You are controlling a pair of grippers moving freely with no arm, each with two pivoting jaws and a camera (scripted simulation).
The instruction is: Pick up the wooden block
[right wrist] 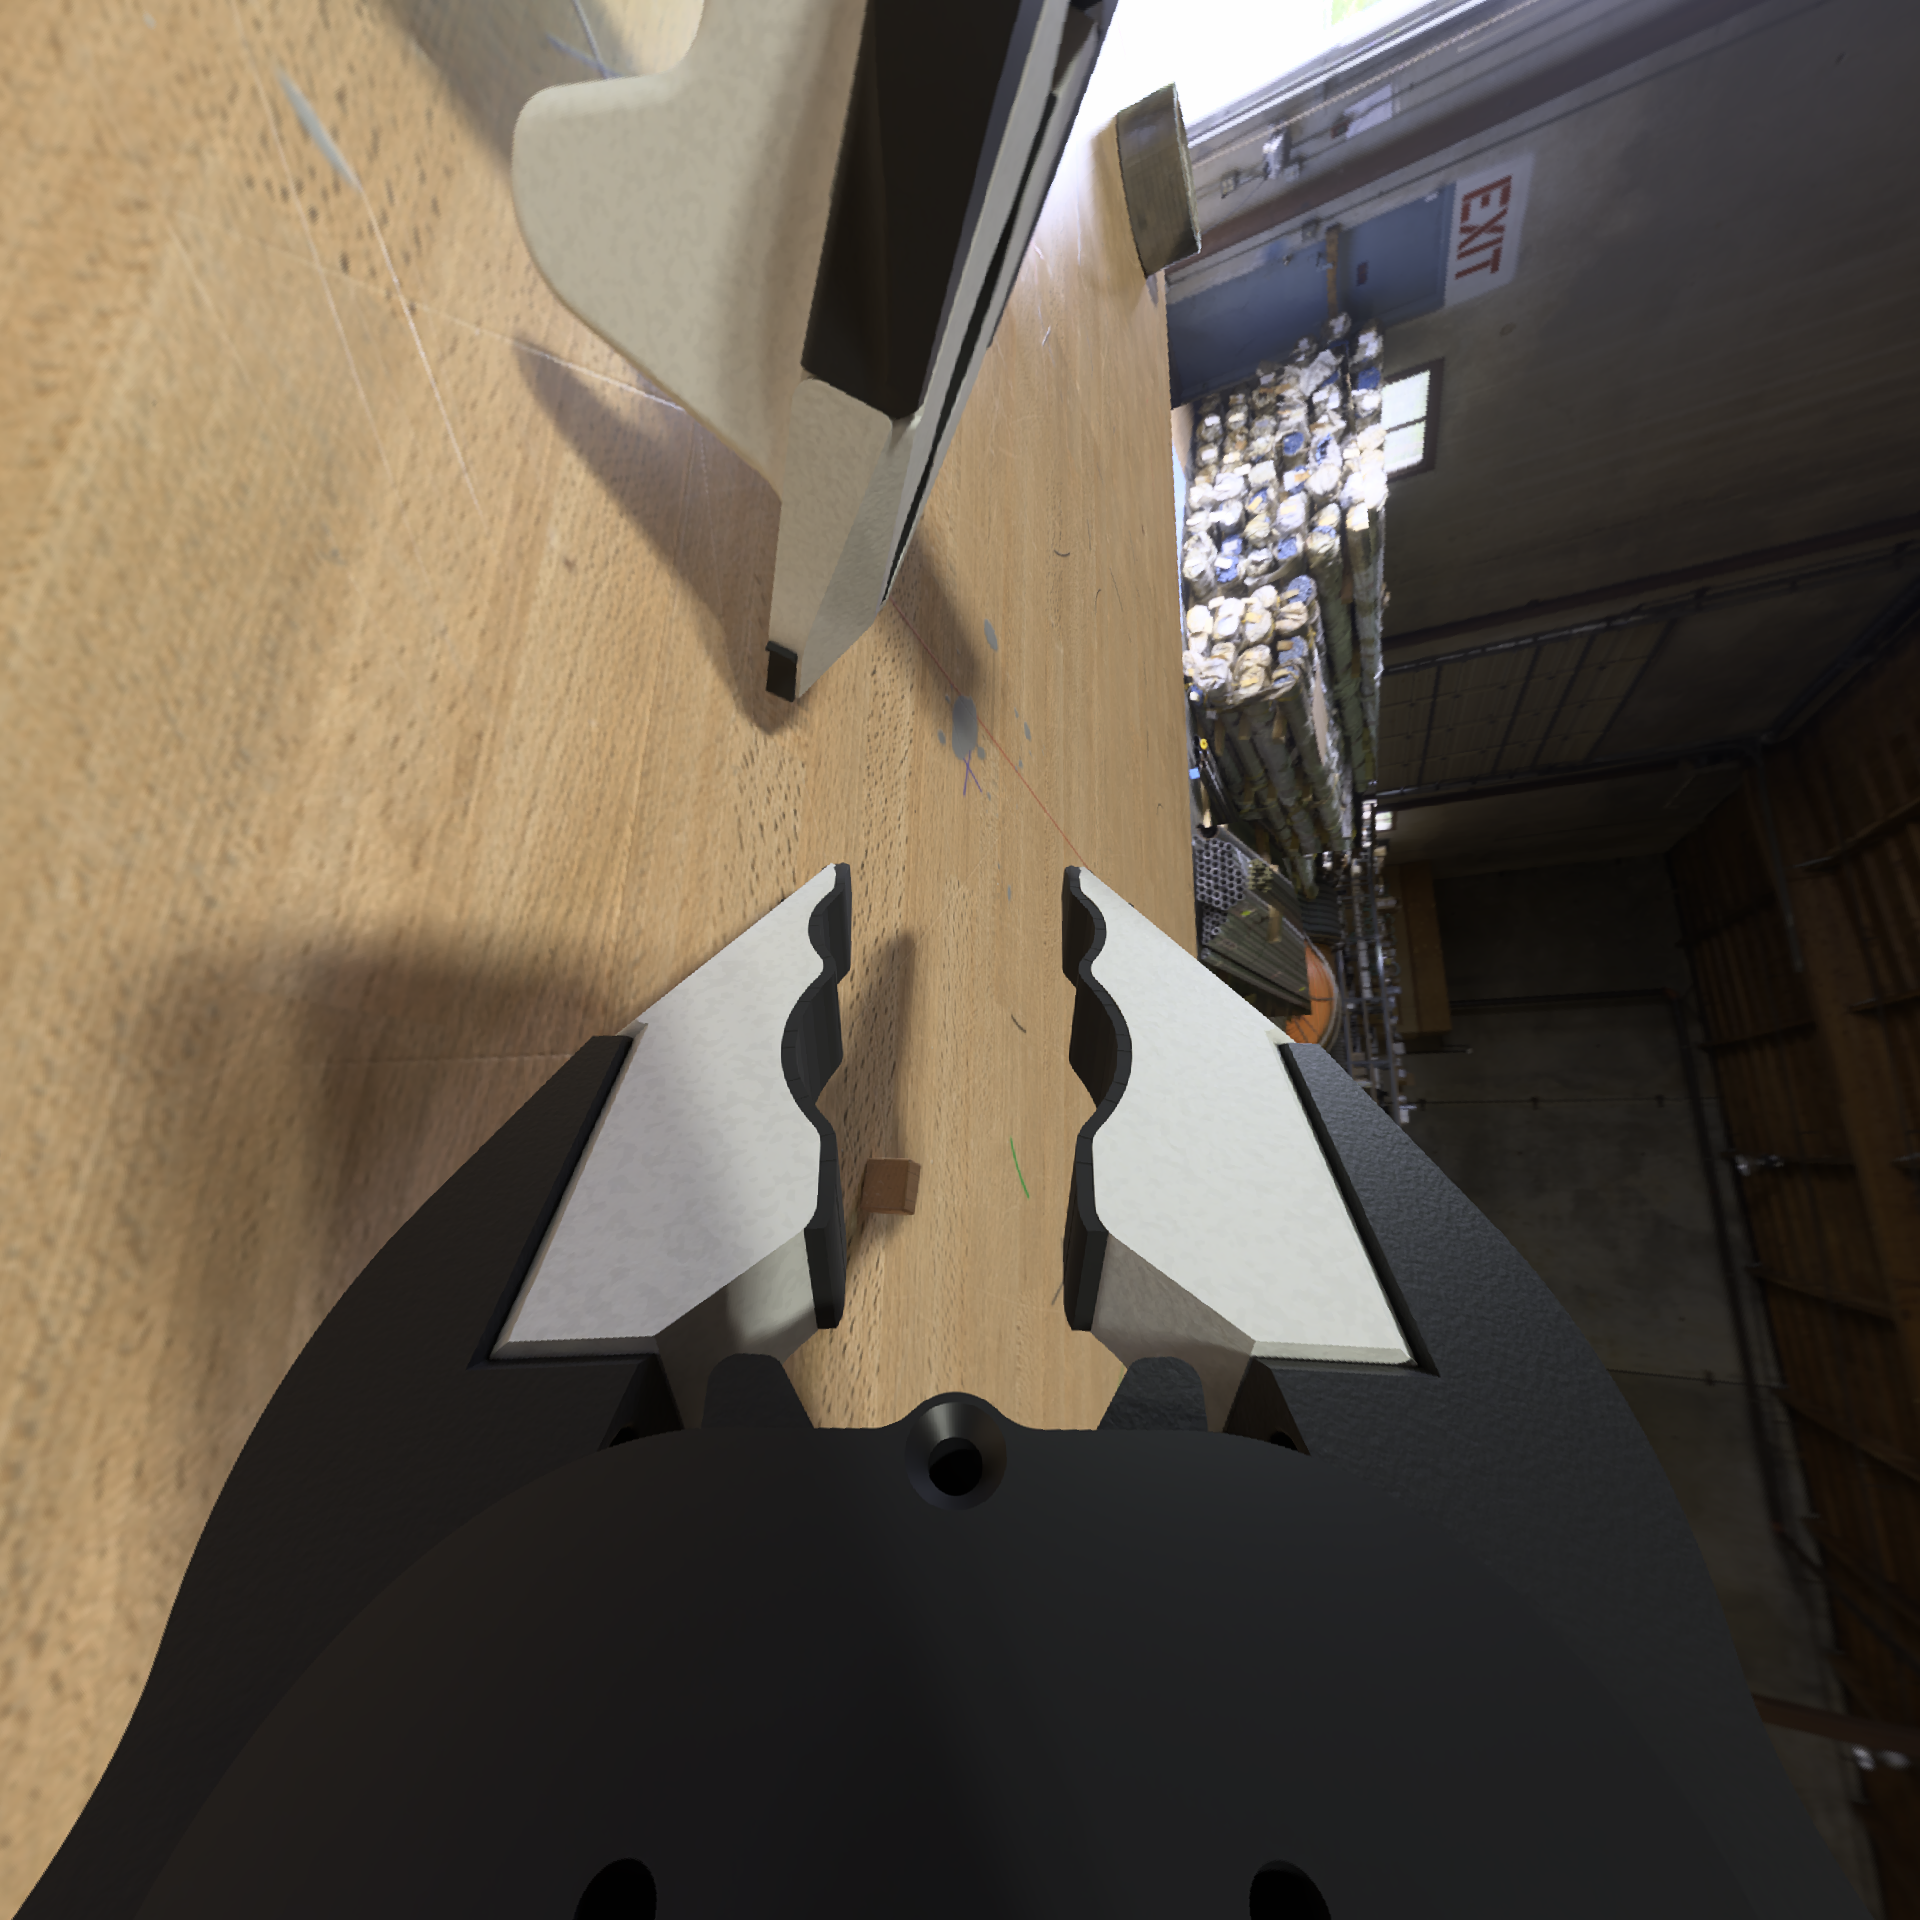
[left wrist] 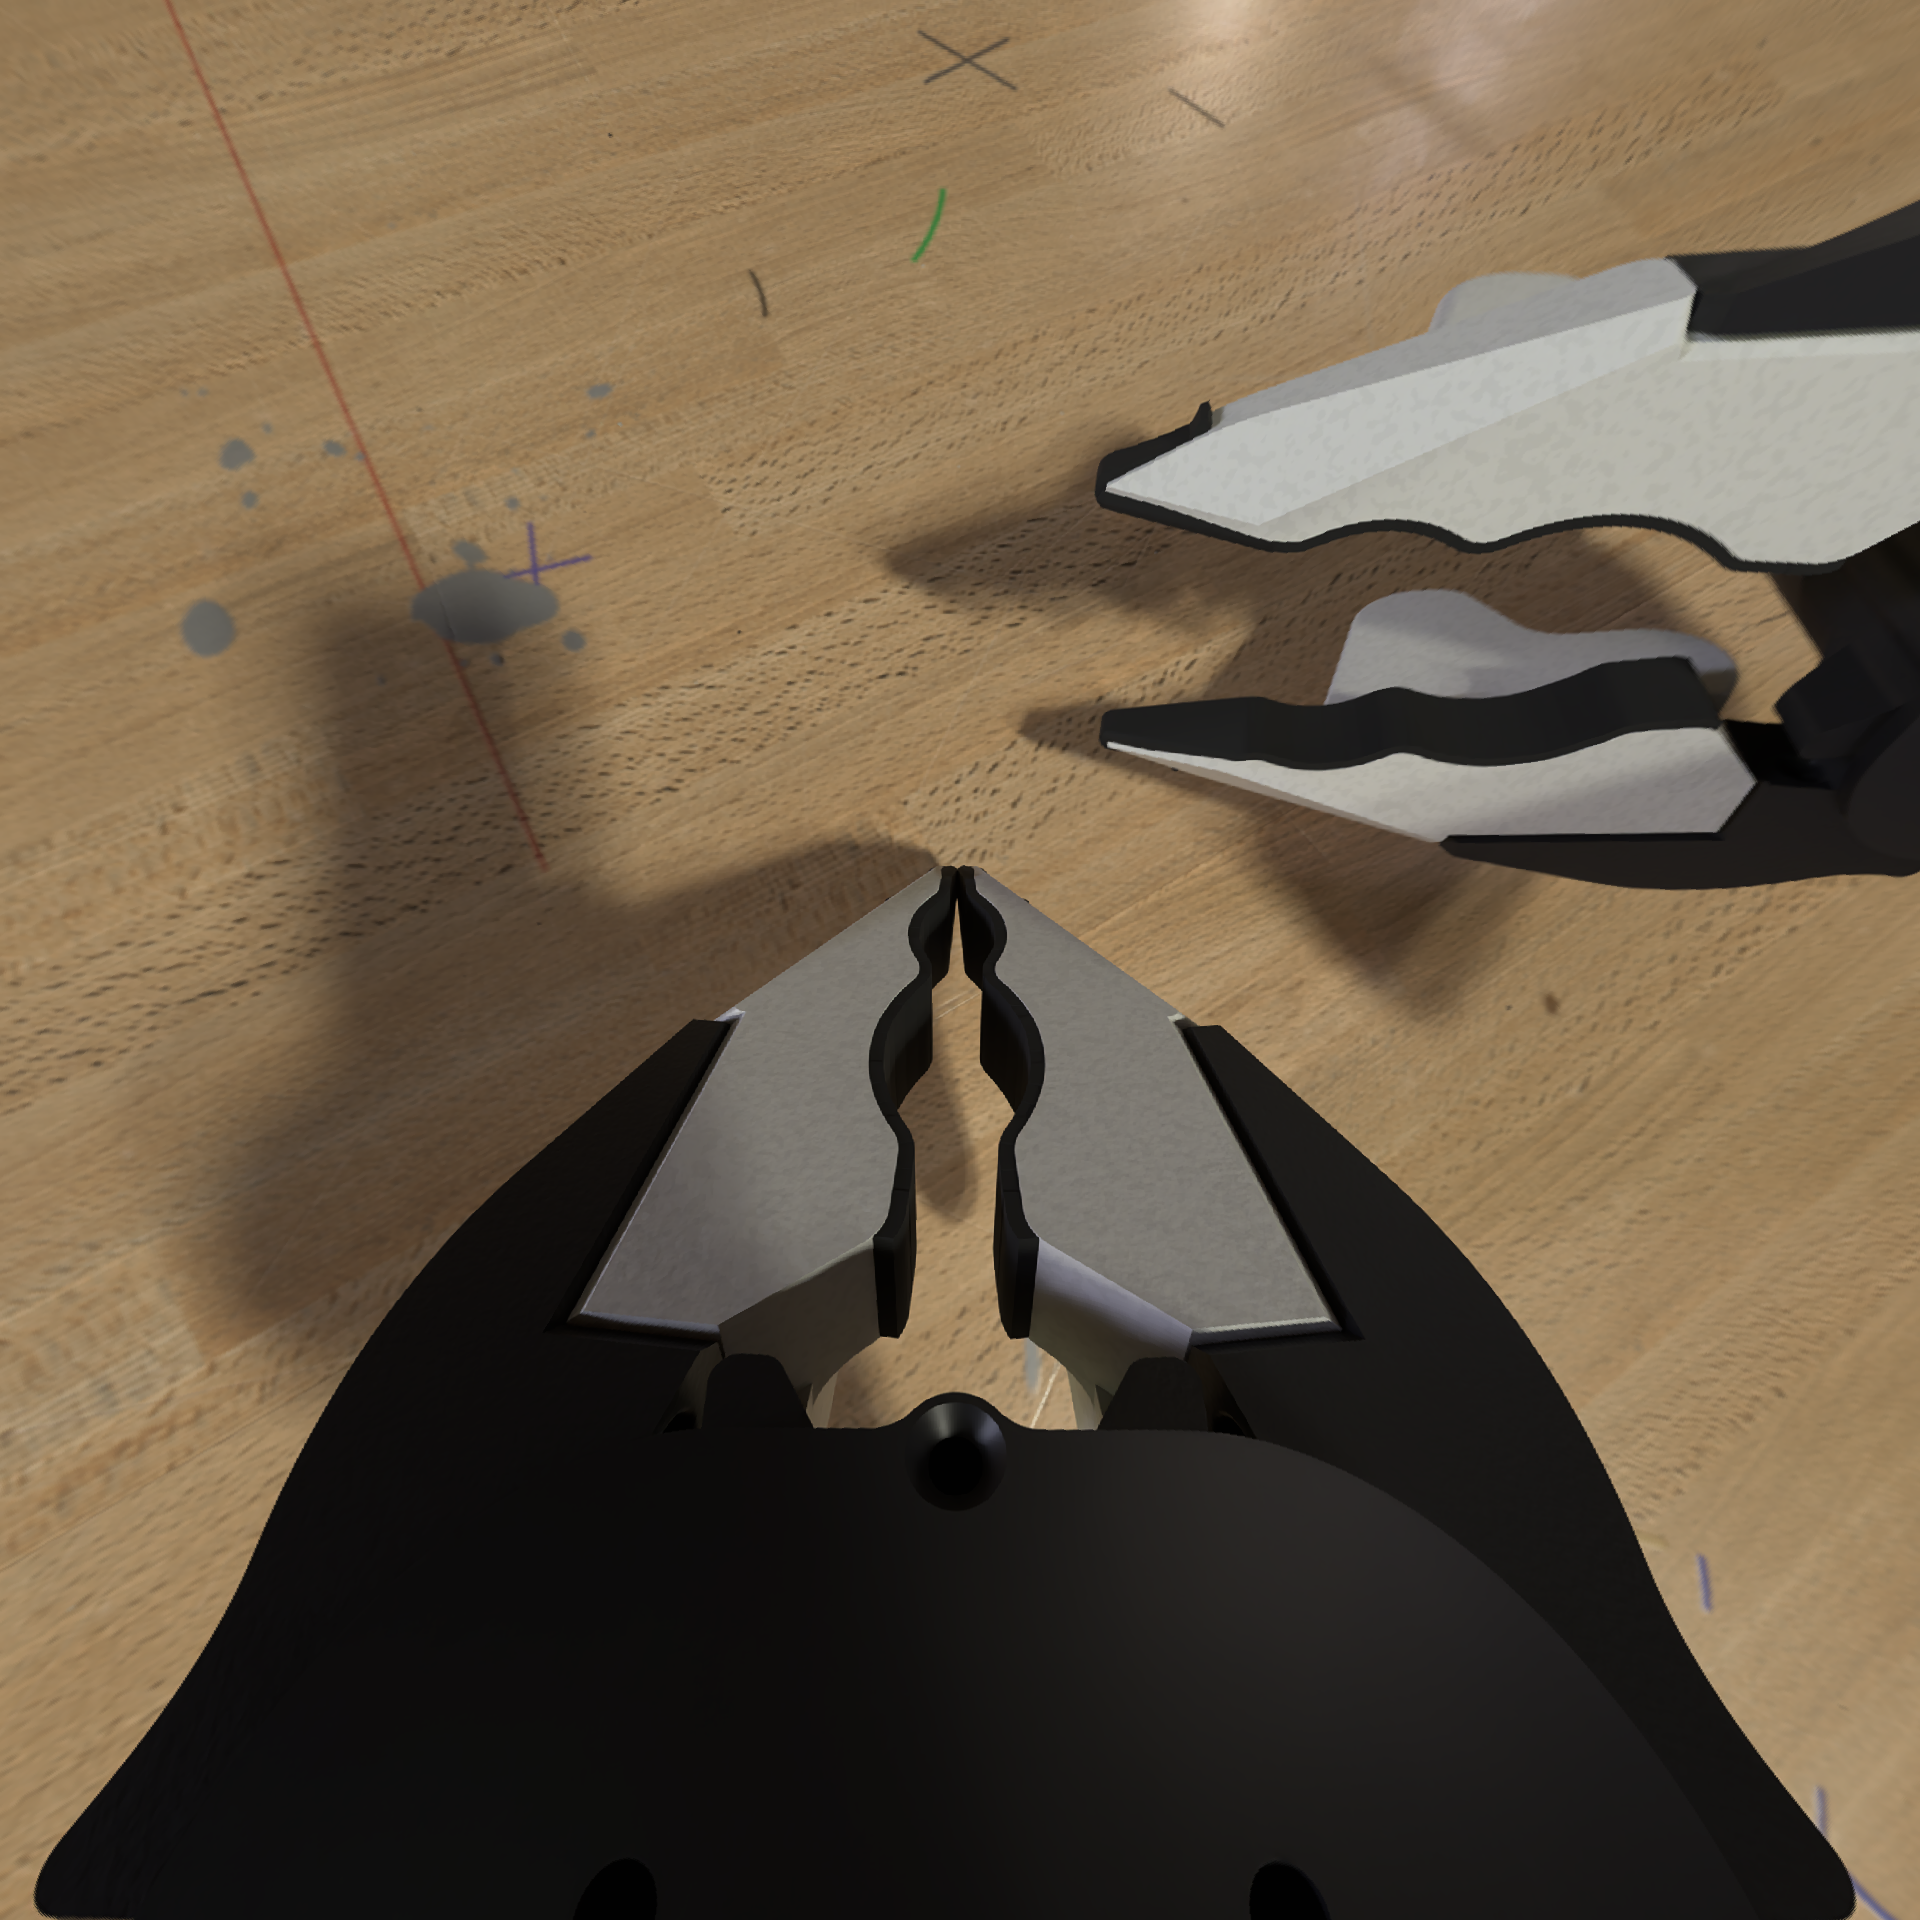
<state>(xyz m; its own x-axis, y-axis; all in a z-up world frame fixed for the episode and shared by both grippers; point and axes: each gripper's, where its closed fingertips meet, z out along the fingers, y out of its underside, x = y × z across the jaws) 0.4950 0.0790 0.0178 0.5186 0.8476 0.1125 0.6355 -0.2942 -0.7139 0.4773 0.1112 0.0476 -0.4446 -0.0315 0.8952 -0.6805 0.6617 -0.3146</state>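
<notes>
Your left gripper [left wrist: 956, 878] has its jaws pressed together, empty; your right gripper [right wrist: 956, 894] stands wide. Only the right wrist view shows the wooden block [right wrist: 891, 1187], lying on the table [right wrist: 312, 623] between the open fingers, nearer the left one, unobstructed. A grey stain [left wrist: 483, 608] lies toward the far edge.

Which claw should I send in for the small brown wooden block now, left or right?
Right. The right claw is open, and the small brown wooden block lies on the wooden table between its fingers. The left claw is shut, and its view shows no block.
</notes>
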